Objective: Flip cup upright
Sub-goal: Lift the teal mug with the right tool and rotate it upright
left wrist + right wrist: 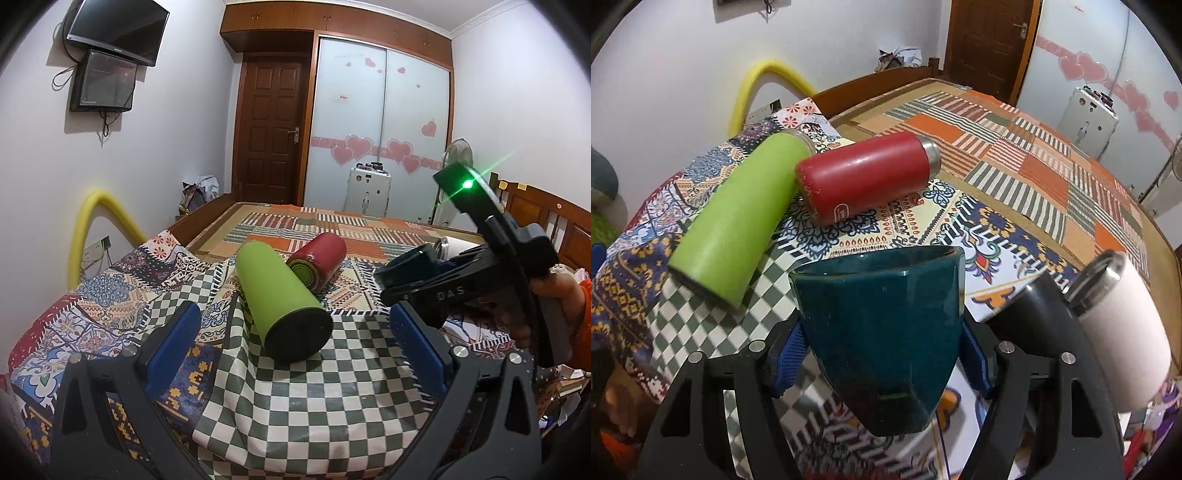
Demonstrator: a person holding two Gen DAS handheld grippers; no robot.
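A: Cup (882, 332), the dark teal one, sits clamped between the blue pads (786, 362) of the right hand-held gripper (882, 354), lifted off the bed, its open mouth pointing away from the camera and slightly up.

B: And on the left?

A: The left hand-held gripper (295, 332) hangs with its jaws spread wide and nothing between them, above the green checked cloth (314, 406). A green bottle (280, 302) lies on its side on that cloth, near the bed's left edge.

B: Next along?

A: A red bottle (864, 177) lies on its side just beyond the green one, on the patterned bedspread (960, 206); whether they touch I cannot tell. Toward the bed's right edge a white tumbler (1123, 332) lies tipped over, beside a black object (1030, 314) I cannot identify.
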